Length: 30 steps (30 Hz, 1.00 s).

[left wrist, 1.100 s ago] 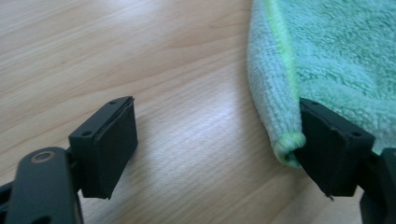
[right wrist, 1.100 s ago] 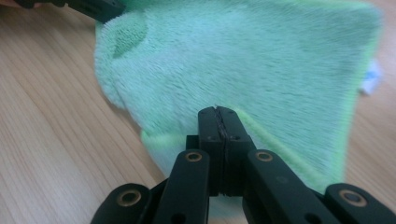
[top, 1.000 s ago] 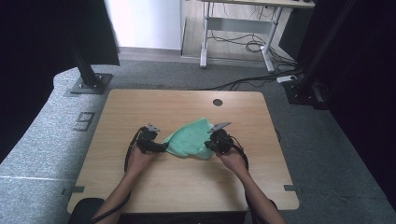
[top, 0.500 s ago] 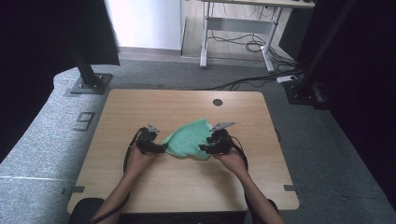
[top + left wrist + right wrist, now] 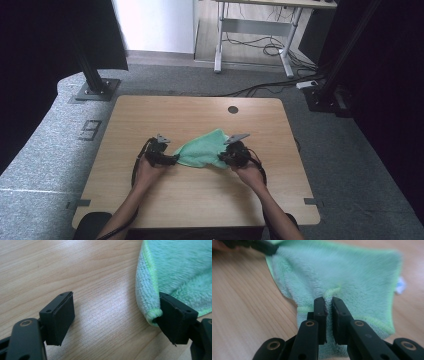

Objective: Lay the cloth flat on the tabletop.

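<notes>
Mid-frame on table [image 5: 150, 115]: green cloth [image 5: 202, 149]. Right gripper [image 5: 329, 305] pinched on cloth fold; left gripper [image 5: 117, 315] wide open, one jaw touching corner. Risk: cloth dragging or bunching if pulled one-sided.

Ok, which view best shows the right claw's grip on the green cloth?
The right gripper view: the right claw is shut on a pinched fold of the green cloth, seen close. The high view shows the cloth lying between both claws, too small to judge the grip. The left gripper view shows the cloth's folded edge beside the open left claw.
</notes>
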Available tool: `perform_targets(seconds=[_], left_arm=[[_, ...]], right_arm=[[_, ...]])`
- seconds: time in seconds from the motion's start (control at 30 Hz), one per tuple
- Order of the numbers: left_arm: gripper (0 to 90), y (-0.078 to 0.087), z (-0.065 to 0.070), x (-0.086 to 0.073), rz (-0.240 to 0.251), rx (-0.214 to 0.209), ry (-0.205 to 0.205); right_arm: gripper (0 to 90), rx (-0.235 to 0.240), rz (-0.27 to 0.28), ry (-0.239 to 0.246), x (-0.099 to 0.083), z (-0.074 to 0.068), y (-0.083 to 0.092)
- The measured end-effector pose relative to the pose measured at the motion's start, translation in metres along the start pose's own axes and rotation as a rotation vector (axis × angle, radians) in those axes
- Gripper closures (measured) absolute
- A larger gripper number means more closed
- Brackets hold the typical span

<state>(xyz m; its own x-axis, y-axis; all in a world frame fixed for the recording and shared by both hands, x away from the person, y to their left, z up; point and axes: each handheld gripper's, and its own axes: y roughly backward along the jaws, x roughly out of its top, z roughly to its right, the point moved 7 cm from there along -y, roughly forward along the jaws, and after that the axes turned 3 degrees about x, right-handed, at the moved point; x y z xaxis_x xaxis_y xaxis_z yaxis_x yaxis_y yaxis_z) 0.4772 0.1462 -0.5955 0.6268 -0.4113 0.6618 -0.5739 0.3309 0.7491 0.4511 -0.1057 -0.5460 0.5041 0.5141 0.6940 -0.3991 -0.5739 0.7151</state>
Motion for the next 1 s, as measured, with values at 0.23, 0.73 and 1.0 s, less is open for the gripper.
perform_targets(seconds=[0.23,0.73,1.0], left_arm=[[19.1,0.0,-0.001,0.0,-0.003,0.002,0.003],[14.9,0.024,0.011,0.035,0.078,-0.043,-0.025],[14.8,-0.005,0.028,0.044,0.022,-0.044,-0.075]], right_arm=[[83.6,-0.106,0.043,-0.044,-0.002,0.037,0.037],[53.0,-0.099,0.111,-0.132,-0.004,0.048,0.049],[55.2,0.035,0.013,-0.007,0.004,0.0,0.009]])
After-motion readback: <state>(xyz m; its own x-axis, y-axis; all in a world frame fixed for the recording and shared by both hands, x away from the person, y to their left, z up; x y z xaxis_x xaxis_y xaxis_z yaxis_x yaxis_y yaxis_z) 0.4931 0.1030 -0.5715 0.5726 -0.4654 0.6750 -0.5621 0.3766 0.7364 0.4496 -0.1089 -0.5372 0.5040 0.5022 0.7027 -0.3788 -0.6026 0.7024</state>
